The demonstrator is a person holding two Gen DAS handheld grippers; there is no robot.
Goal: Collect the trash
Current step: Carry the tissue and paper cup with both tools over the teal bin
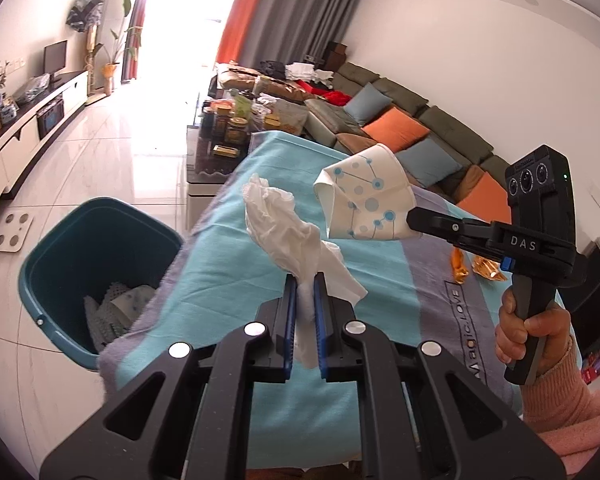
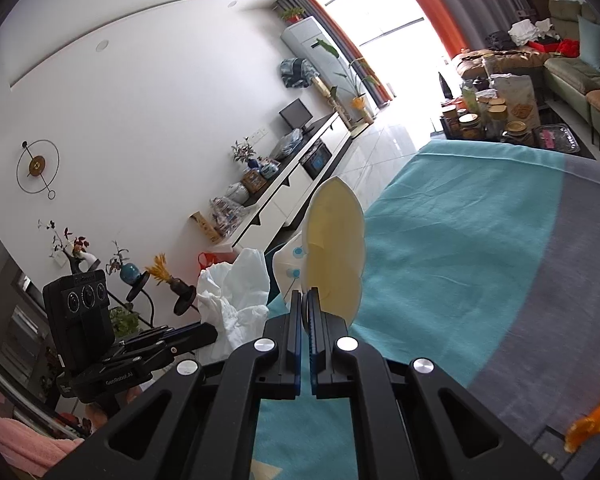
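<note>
- Looking along the left claw (image 1: 303,280), its blue pads are clamped on a crumpled tissue (image 1: 278,216) that stands up loose above the desk (image 1: 228,216); the bin (image 1: 96,272) sits on the floor off the desk's left edge, already with some paper in it.
- The tissue is pinched only at its lower end (most of it flops free), so in my view a quick swing could tear it or let it slide out short of the bin.
- The right claw (image 1: 410,216) bites one edge of a flattened paper cup (image 1: 366,196), close beside the tissue; the two could snag each other over the bin.
- Along the right claw (image 2: 305,298), the pads are closed on the cup's (image 2: 334,248) rim, a thin hold that may slip.
- Orange wrappers (image 2: 592,420) lie on the desk, easily forgotten.
</note>
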